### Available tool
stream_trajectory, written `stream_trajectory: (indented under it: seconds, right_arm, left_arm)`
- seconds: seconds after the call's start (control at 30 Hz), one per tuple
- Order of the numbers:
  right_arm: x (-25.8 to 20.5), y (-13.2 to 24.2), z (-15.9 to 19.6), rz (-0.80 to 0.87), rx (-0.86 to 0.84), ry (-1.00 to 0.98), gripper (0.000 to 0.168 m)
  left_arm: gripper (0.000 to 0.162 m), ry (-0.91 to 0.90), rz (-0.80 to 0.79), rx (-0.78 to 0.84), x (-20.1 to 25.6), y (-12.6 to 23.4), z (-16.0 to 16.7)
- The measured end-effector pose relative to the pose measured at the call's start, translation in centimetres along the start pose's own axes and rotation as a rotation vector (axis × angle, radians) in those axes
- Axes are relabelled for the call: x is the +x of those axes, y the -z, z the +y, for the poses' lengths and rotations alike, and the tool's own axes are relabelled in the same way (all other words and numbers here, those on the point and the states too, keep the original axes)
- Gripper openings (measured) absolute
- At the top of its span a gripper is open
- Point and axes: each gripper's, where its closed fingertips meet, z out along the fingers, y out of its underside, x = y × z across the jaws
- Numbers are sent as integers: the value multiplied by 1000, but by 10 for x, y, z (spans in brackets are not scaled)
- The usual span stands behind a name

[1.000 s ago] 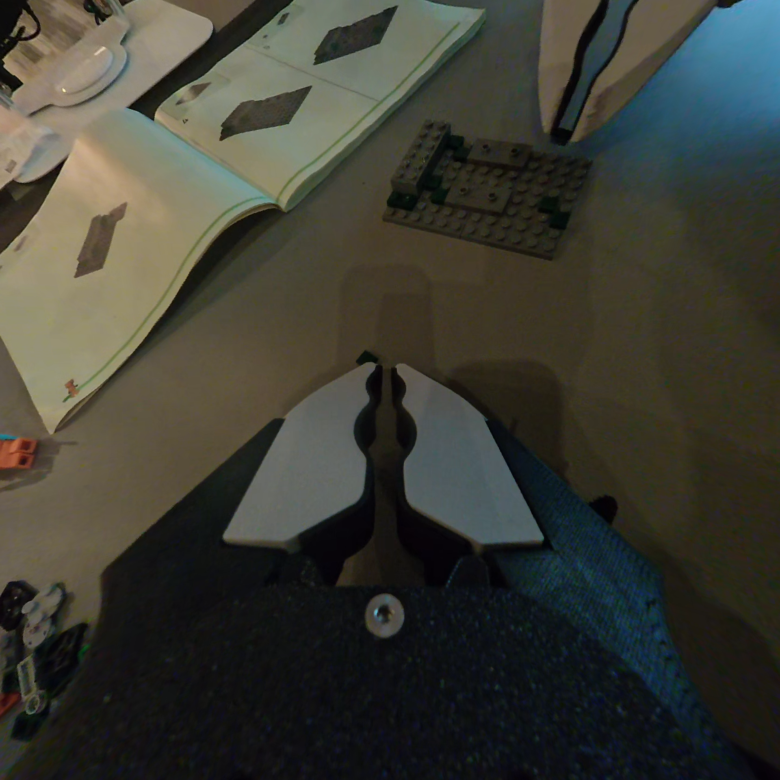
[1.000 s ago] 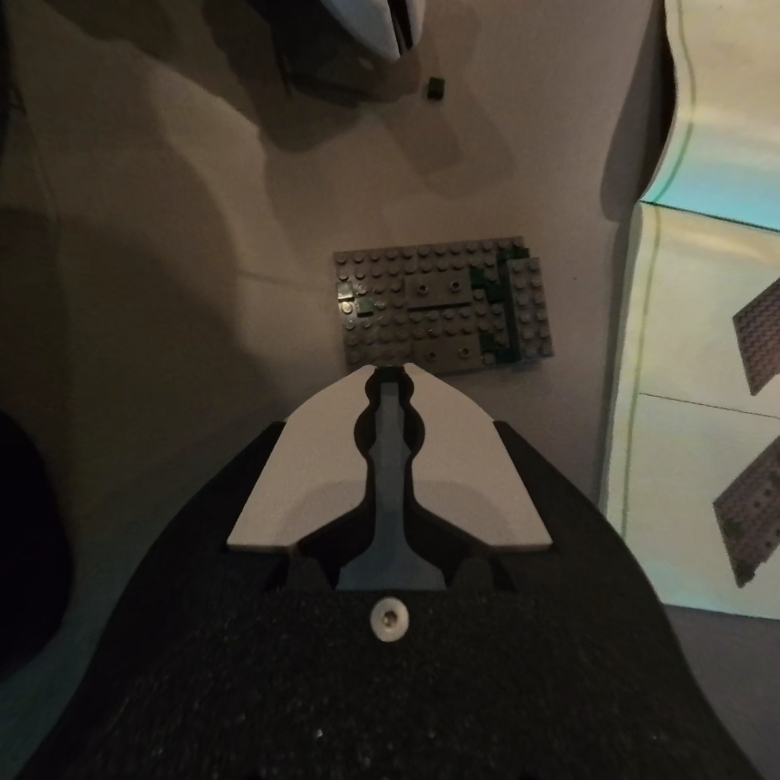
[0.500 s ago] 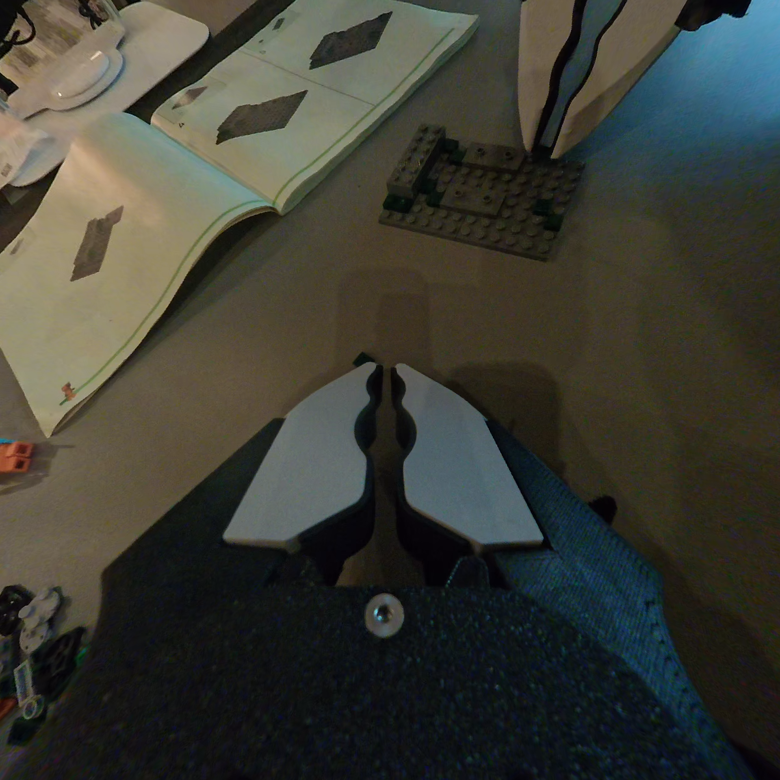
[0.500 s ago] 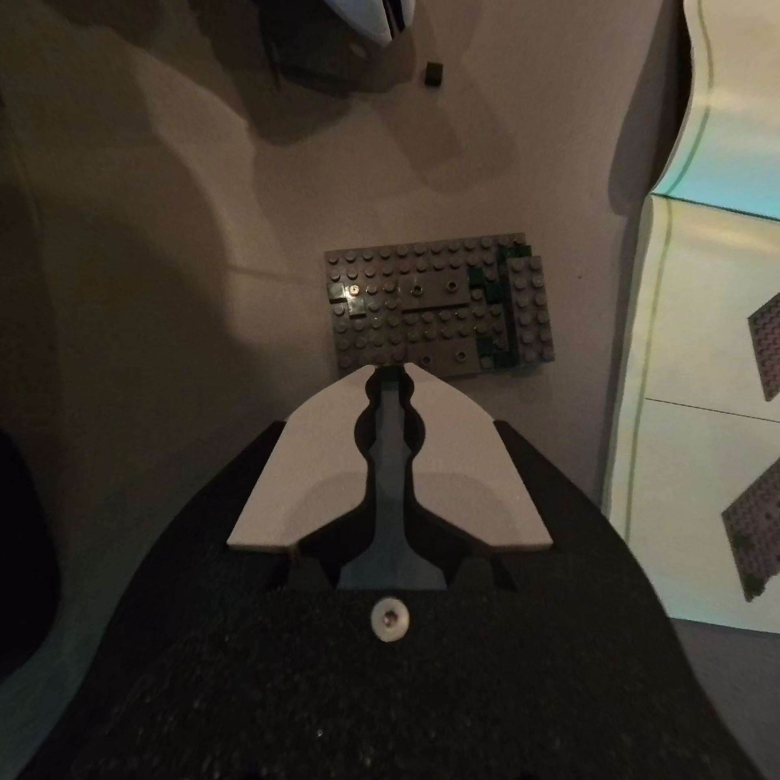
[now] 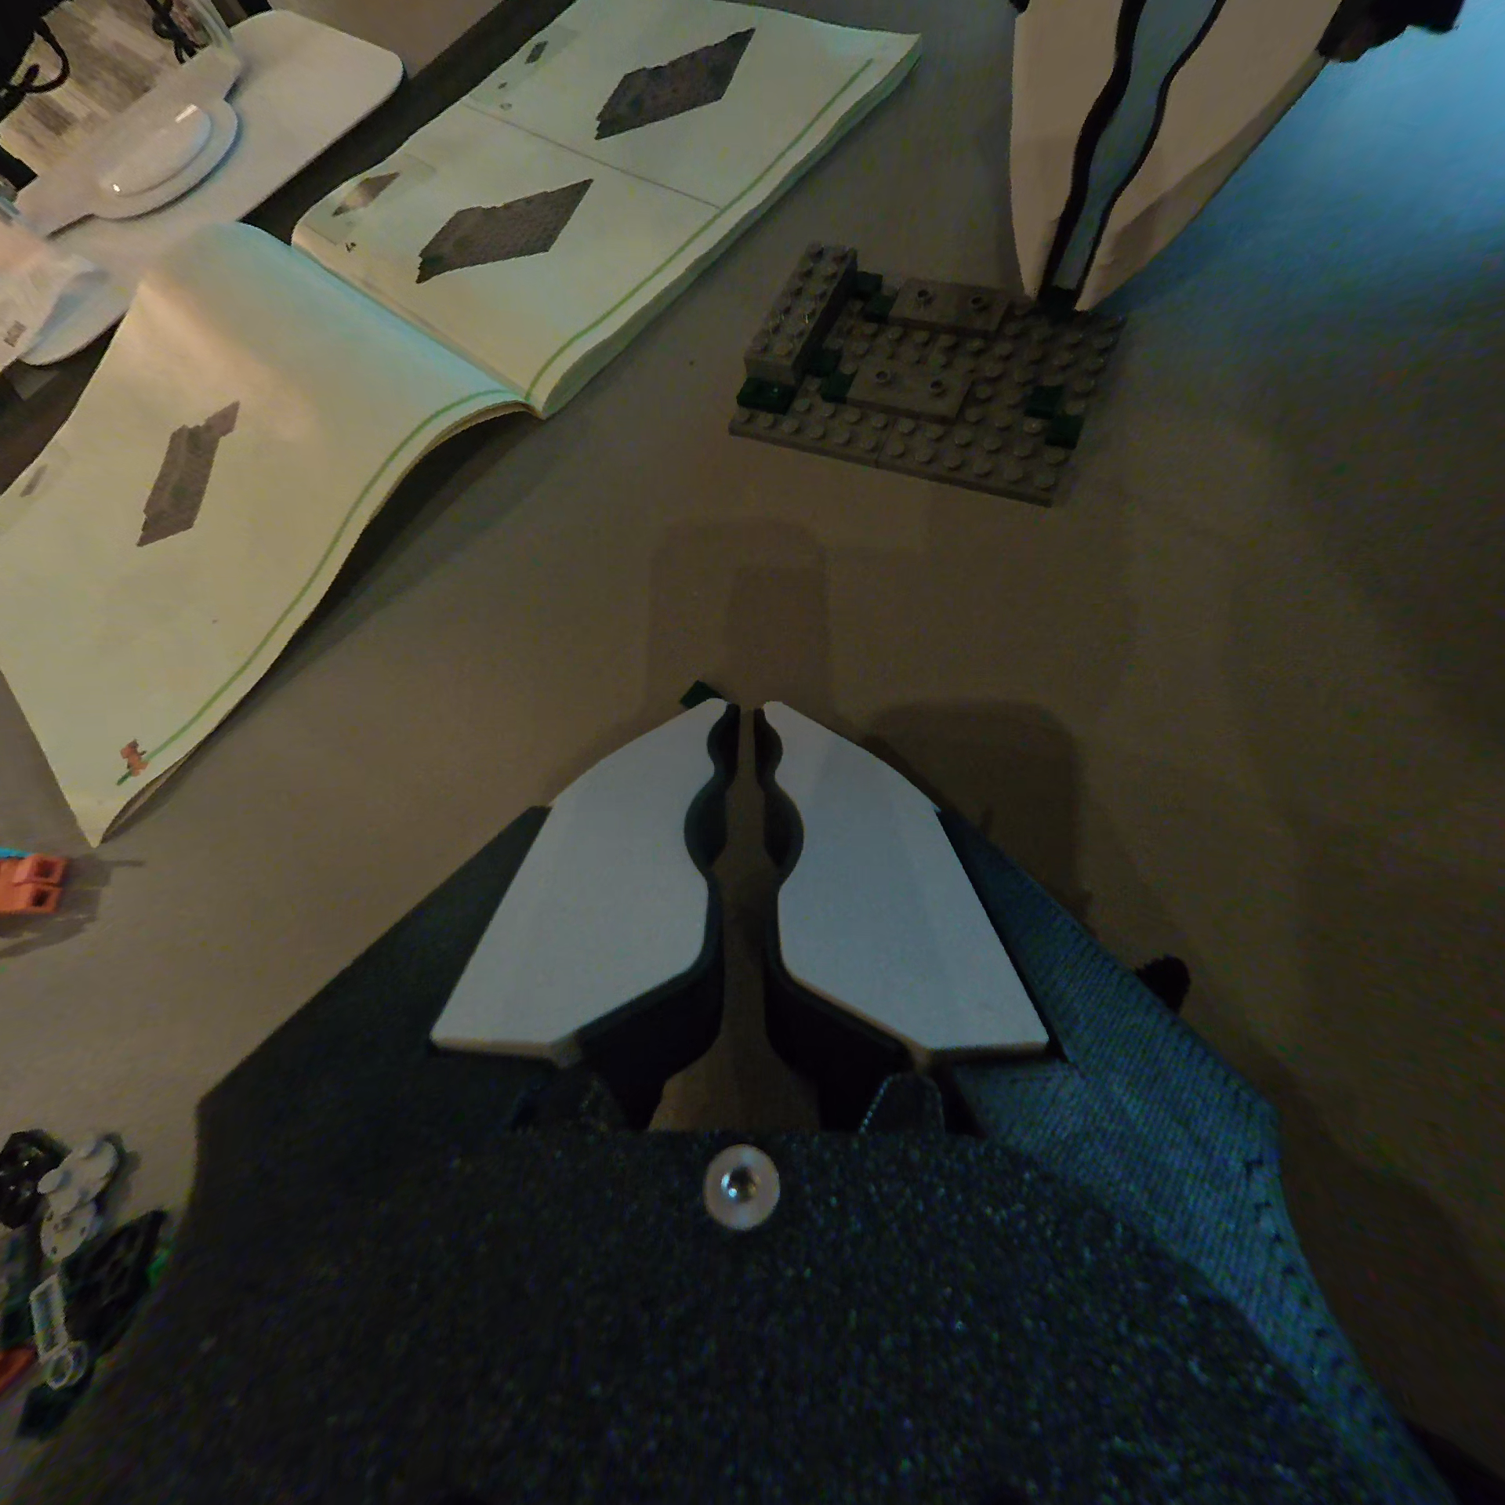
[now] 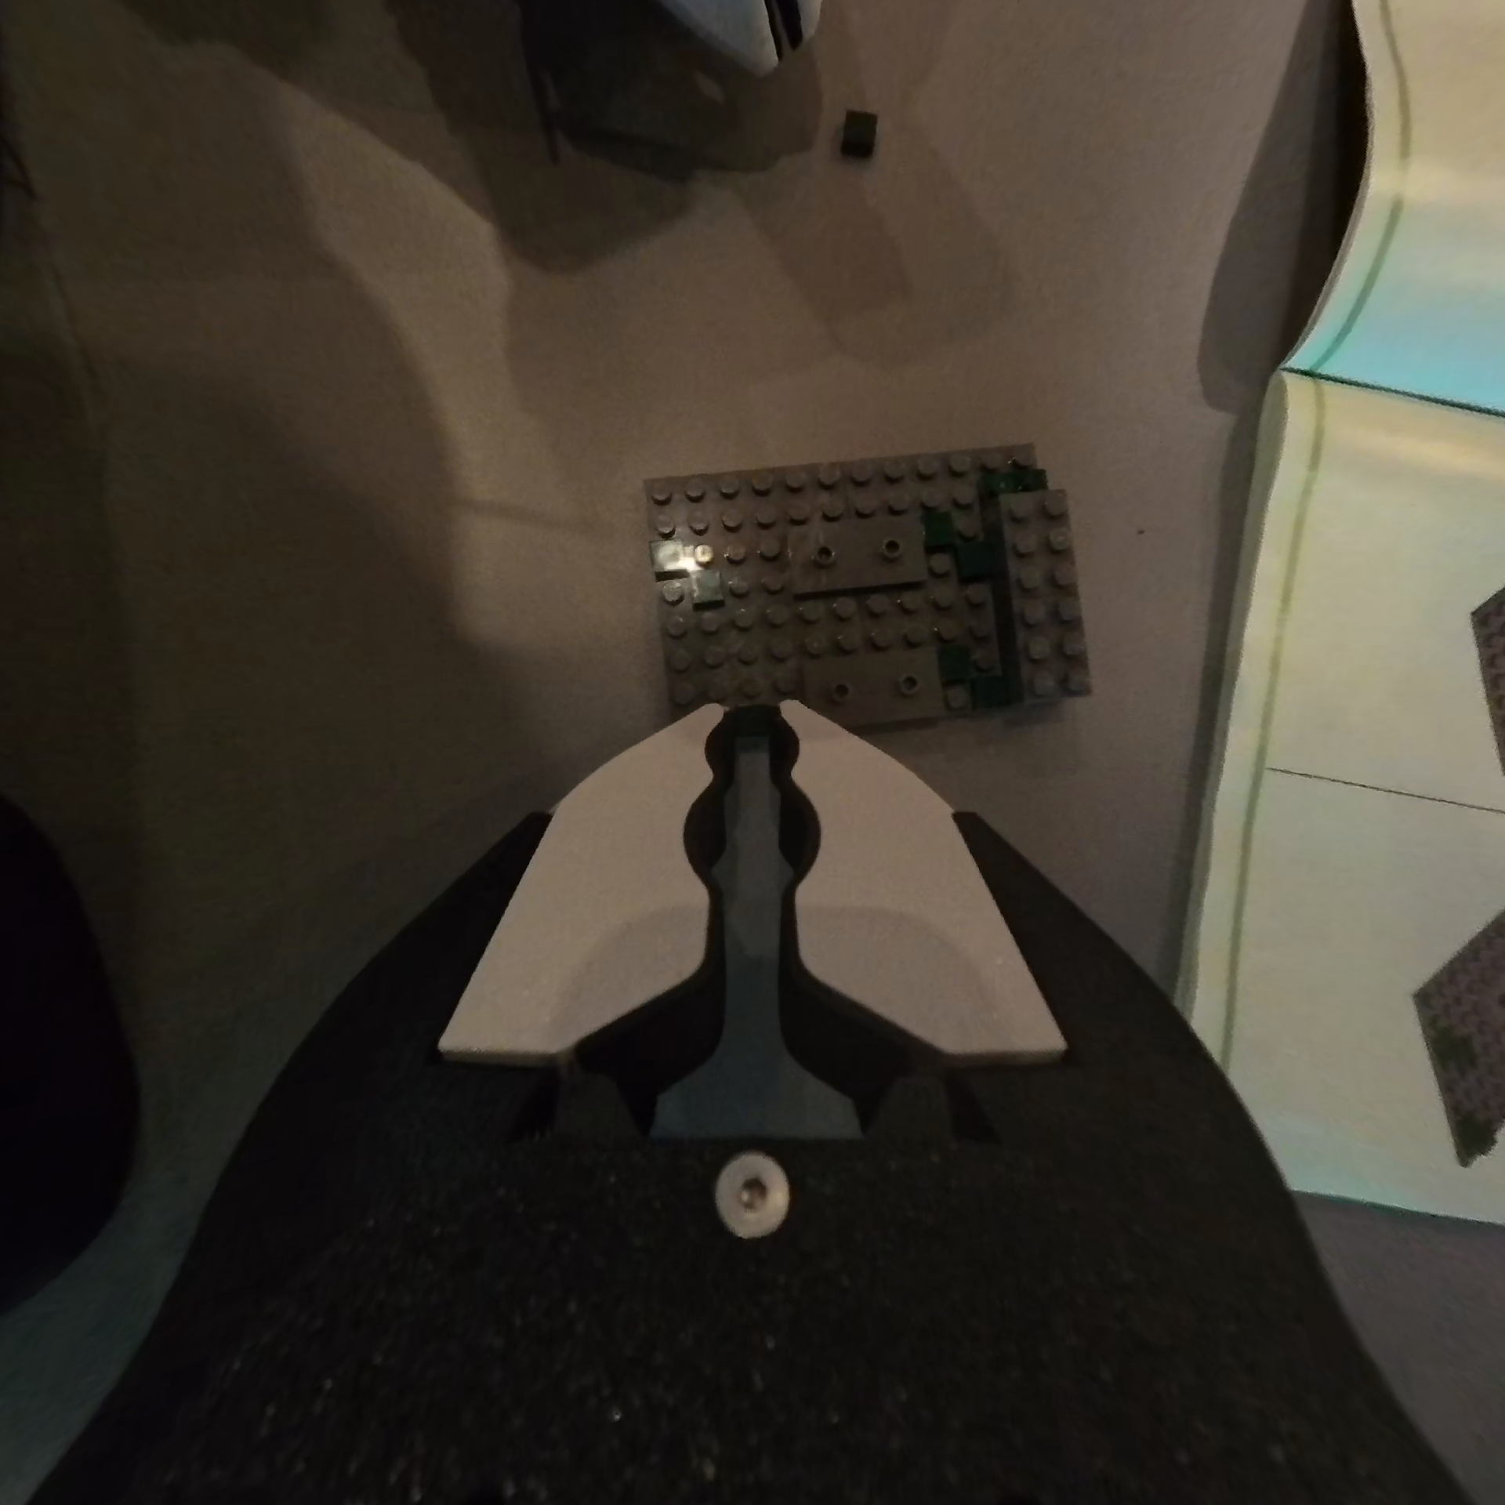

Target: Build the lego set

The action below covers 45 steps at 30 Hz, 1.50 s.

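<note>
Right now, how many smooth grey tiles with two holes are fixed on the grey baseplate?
2. One tile lies near the baseplate's middle; the other sits at its edge beside the right claw. The claw's tips cover part of that edge, so more may be hidden.

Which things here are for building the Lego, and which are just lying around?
For the job: grey Lego plate, open instruction booklet, small green piece in the right gripper, loose dark piece by the left gripper.
Lying about: white mouse, white pad, orange bricks, heap of small parts.
</note>
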Motion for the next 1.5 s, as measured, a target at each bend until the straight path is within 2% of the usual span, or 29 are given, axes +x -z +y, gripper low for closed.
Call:
stream_trajectory:
  seconds: [1.1, 1.5]
  right_arm:
    - [-4, -2, 1, -47, -20, 18, 11]
    - [-4, -2, 1, -60, -35, -3, 21]
  left_arm:
    - [3, -3, 8, -6, 1, -1, 1]
    - [3, -9, 15, -9, 2, -1, 1]
